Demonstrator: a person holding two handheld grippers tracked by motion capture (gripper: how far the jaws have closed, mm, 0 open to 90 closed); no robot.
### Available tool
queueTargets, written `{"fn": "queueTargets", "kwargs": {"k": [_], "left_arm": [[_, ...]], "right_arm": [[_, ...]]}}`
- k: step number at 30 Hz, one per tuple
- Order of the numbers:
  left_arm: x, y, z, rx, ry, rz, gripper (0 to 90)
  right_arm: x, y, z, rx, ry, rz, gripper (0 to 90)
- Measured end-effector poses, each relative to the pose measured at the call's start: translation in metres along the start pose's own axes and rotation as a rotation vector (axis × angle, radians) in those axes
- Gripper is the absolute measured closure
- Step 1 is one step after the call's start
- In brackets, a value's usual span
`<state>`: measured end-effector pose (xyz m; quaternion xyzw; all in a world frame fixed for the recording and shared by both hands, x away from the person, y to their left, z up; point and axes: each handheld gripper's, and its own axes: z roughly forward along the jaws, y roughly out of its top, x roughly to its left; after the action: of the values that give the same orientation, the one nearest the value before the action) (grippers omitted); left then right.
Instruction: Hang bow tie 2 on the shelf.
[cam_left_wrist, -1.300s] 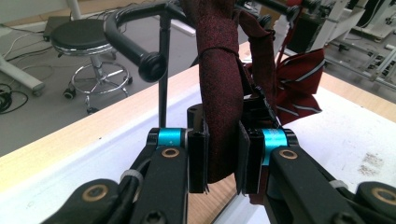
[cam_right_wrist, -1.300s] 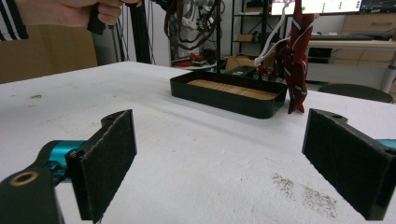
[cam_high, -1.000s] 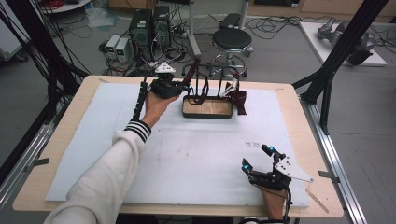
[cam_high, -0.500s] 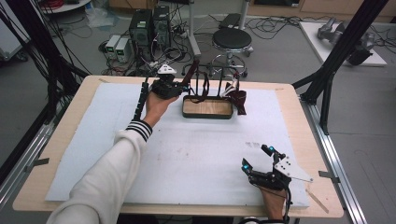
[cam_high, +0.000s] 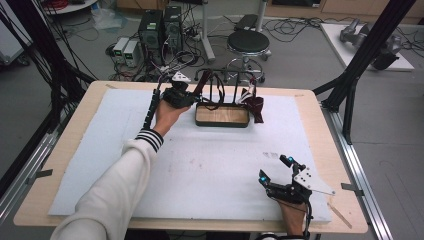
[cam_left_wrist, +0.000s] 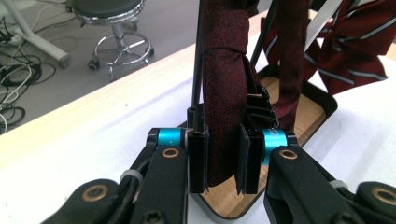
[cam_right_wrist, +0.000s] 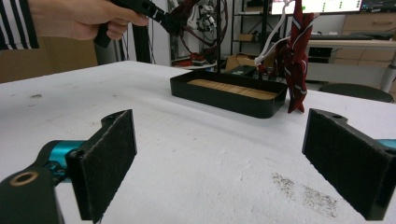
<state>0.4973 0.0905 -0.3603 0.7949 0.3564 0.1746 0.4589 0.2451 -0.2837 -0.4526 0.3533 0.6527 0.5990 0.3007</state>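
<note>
We see the left tool (cam_left_wrist: 223, 161) pinching a dark red tie (cam_left_wrist: 225, 93) hanging above the tray (cam_high: 222, 122); the right tool (cam_right_wrist: 219, 163) rests spread wide on the worktop (cam_high: 210, 165)

A tray (cam_high: 222, 115) sits at twelve o'clock on the table (cam_high: 75, 131). Ties (cam_high: 255, 105) hang over its three o'clock end.

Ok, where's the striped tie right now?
In the high view, the striped tie hangs at the rack's right end, draping just outside the black tray, at the table's far side opposite the left gripper.
</note>
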Motion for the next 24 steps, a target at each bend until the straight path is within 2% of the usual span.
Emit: {"fn": "queueTargets", "kwargs": {"k": [9, 14, 16, 19, 22, 24], "left_arm": [[0.002, -0.002, 0.0, 0.022, -0.007, 0.002, 76.4], [0.004, -0.006, -0.002, 0.017, -0.008, 0.002, 74.3], [0.005, -0.007, -0.002, 0.011, -0.014, -0.005, 67.3], [0.007, -0.01, -0.001, 0.01, 0.002, -0.015, 44.3], [0.011, -0.013, -0.004, -0.017, -0.024, -0.019, 34.2], [0.014, -0.015, -0.007, -0.031, -0.042, -0.012, 23.2]], "right_arm": [[0.0, 0.0, 0.0, -0.002, 0.001, -0.006, 9.0], [0.0, 0.0, 0.0, -0.002, 0.002, 0.001, 9.0], [0.0, 0.0, 0.0, -0.004, 0.001, -0.002, 9.1], [0.001, 0.0, -0.001, -0.006, 0.003, -0.001, 9.0], [0.0, 0.0, -0.001, -0.007, 0.003, -0.001, 9.1], [0.0, 0.0, -0.001, -0.009, 0.001, -0.003, 9.0]]}}
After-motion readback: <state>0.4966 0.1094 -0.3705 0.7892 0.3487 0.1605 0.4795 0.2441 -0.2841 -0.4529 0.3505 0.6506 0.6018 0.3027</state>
